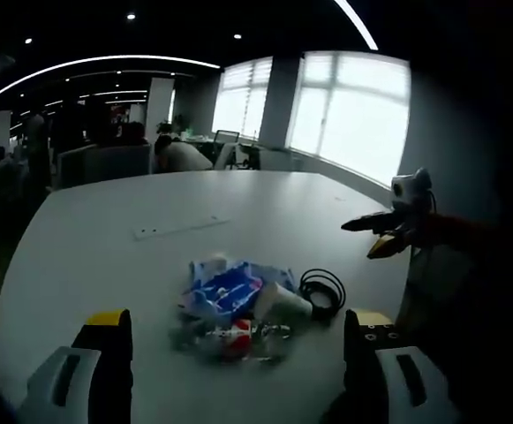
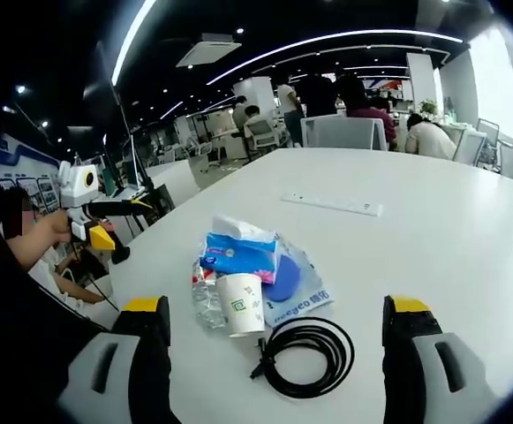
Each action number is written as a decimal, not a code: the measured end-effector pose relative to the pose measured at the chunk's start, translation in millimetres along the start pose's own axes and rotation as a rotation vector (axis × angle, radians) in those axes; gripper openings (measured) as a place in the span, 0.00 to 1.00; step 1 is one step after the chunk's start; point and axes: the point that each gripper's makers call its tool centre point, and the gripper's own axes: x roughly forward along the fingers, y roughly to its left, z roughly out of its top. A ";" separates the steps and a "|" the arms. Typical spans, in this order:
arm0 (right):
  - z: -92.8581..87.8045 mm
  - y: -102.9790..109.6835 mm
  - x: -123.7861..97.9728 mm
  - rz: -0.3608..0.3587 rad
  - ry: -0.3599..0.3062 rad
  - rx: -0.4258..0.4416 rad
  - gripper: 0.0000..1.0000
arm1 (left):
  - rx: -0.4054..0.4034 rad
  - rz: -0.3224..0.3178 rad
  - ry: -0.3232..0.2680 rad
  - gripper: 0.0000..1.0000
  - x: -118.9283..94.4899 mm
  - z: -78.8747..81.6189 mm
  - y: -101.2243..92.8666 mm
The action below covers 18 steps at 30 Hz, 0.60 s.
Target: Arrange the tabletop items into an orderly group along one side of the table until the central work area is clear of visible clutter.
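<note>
Plastic bottle [image 2: 207, 300] partly hidden behind paper cup [image 2: 241, 303].

Right gripper view: clutter sits in one clump on the table [image 2: 433, 230], near its edge. Cable [image 2: 307, 353] coiled nearest the camera, cup [image 2: 241, 305] on its side just behind-left of it, bottle [image 2: 207, 299] touching the cup's left. Tissue pack [image 2: 238, 250] behind the cup, lying on a bag [image 2: 293, 284] that spreads out to the right. Power strip [image 2: 331, 204] well apart, further back toward the table's middle. Left gripper view: same clump between the jaws, coil [image 1: 323, 291] at its right, strip [image 1: 181, 229] behind it
</note>
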 end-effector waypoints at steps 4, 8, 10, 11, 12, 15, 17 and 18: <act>1.6 0.6 2.9 0.014 0.005 -0.005 0.94 | 0.008 0.002 0.004 0.96 2.6 0.8 -2.8; 5.9 0.4 7.1 0.024 0.005 -0.013 0.92 | 0.008 0.004 0.011 0.95 6.8 0.9 -5.9; 6.7 0.3 9.5 0.030 0.008 -0.018 0.92 | 0.010 0.010 0.015 0.95 8.5 0.5 -6.2; 6.8 -0.3 10.6 0.032 0.009 -0.020 0.92 | 0.009 0.013 0.018 0.95 9.1 0.1 -6.2; 7.0 -0.9 12.0 0.035 0.011 -0.022 0.92 | 0.009 0.017 0.021 0.95 10.0 -0.2 -7.2; 7.4 -2.8 15.8 0.043 0.013 -0.025 0.91 | 0.011 0.030 0.034 0.95 11.6 -3.2 -7.4; 6.9 -5.4 18.9 0.050 0.015 -0.025 0.89 | 0.009 0.039 0.041 0.94 13.2 -3.1 -8.8; 6.8 -5.9 20.0 0.053 0.016 -0.027 0.87 | 0.006 0.043 0.044 0.93 13.7 -3.7 -8.2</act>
